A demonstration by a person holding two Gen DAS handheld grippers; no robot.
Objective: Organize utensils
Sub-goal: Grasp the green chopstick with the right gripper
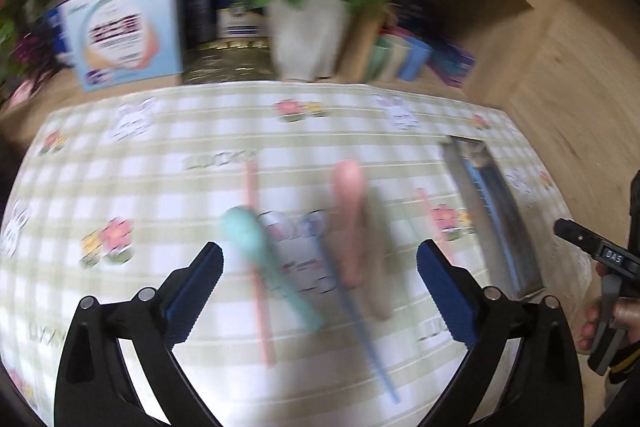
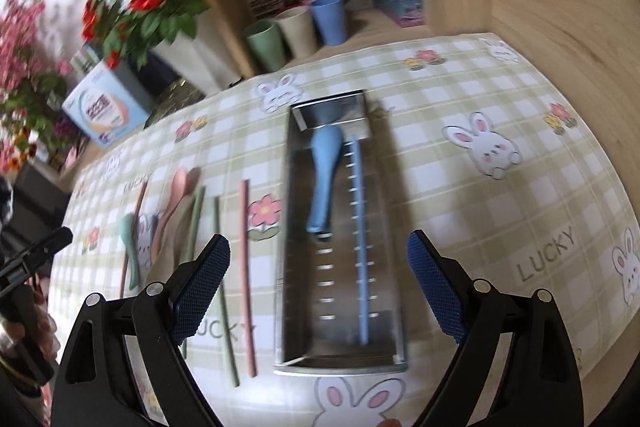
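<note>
While both jaws gape empty, the blue spoon (image 2: 325, 179) lies in the tray (image 2: 340, 359)

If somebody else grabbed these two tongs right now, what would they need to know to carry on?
Left tongs: open, empty, over the loose utensils.
Right tongs: open, empty, over the metal tray.
Done: blue spoon and a blue chopstick lie in the tray.
Left on the checked tablecloth, beside the tray: teal spoon, pink spoon, a beige spoon under it, plus pink, green and blue chopsticks. They all appear to belong in the tray.
</note>
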